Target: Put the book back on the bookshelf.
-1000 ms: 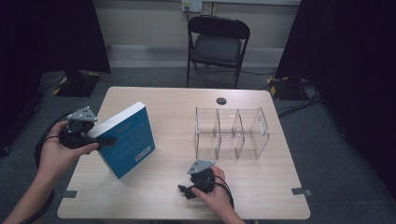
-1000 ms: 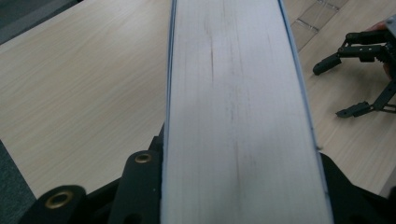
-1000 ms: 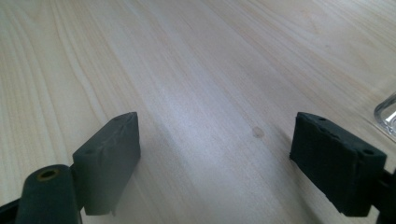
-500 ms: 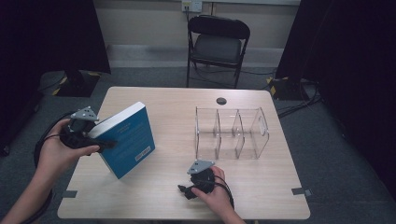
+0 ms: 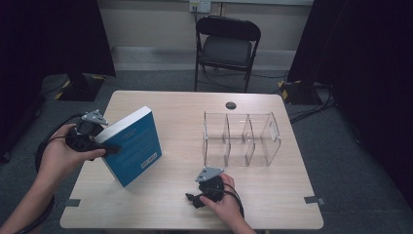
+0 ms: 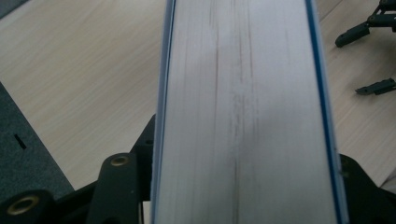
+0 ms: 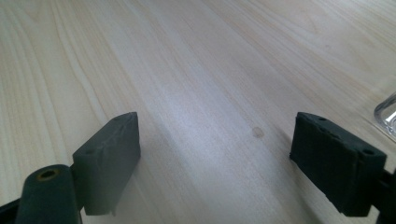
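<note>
A thick blue-covered book (image 5: 132, 146) stands tilted on its lower edge at the left of the wooden table (image 5: 185, 105). My left gripper (image 5: 104, 146) is shut on it from the left side. In the left gripper view the book's white page edge (image 6: 243, 112) runs up between the two black jaws. My right gripper (image 5: 194, 199) rests near the table's front edge, its jaws open and low over bare wood (image 7: 215, 116), nothing between them. It also appears far off in the left gripper view, as the right gripper (image 6: 369, 56).
A clear acrylic organizer (image 5: 241, 139) with three compartments stands right of centre; its corner (image 7: 386, 112) shows in the right gripper view. A small black disc (image 5: 231, 105) lies near the far edge. A black folding chair (image 5: 226, 46) stands beyond the table.
The book and left gripper have shifted very slightly; the book stays tilted in the grip. The right gripper has not visibly moved.
</note>
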`<state>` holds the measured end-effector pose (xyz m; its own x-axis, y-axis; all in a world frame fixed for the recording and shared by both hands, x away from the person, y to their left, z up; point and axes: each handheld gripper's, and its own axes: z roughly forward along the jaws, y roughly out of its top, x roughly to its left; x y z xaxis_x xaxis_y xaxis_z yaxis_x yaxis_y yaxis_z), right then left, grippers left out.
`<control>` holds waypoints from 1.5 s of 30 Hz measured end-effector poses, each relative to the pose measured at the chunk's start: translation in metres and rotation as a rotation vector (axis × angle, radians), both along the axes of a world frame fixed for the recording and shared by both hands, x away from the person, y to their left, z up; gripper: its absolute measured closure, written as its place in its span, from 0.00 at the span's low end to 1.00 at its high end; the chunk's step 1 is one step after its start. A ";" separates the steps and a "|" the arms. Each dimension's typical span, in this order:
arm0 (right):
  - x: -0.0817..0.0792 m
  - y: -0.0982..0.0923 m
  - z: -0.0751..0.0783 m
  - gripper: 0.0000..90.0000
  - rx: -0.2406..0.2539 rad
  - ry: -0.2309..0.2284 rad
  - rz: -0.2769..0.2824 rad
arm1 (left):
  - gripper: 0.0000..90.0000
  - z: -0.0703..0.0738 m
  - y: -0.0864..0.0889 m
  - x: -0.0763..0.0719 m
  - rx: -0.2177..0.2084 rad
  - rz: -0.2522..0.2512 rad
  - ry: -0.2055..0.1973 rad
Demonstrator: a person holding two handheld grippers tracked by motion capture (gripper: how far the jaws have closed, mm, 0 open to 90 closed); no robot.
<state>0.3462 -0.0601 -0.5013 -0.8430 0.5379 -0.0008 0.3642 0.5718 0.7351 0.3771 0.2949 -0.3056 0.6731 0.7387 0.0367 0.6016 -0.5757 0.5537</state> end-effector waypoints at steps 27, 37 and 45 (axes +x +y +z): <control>0.000 0.000 0.000 0.17 0.000 0.001 0.001 | 0.68 0.002 -0.008 -0.005 -0.046 -0.055 -0.017; 0.000 0.000 0.000 0.17 -0.001 0.000 0.005 | 0.69 0.018 -0.034 -0.021 -0.048 -0.153 -0.030; 0.001 -0.006 0.000 0.16 -0.002 -0.004 0.014 | 0.68 0.029 -0.066 -0.037 -0.074 -0.291 -0.032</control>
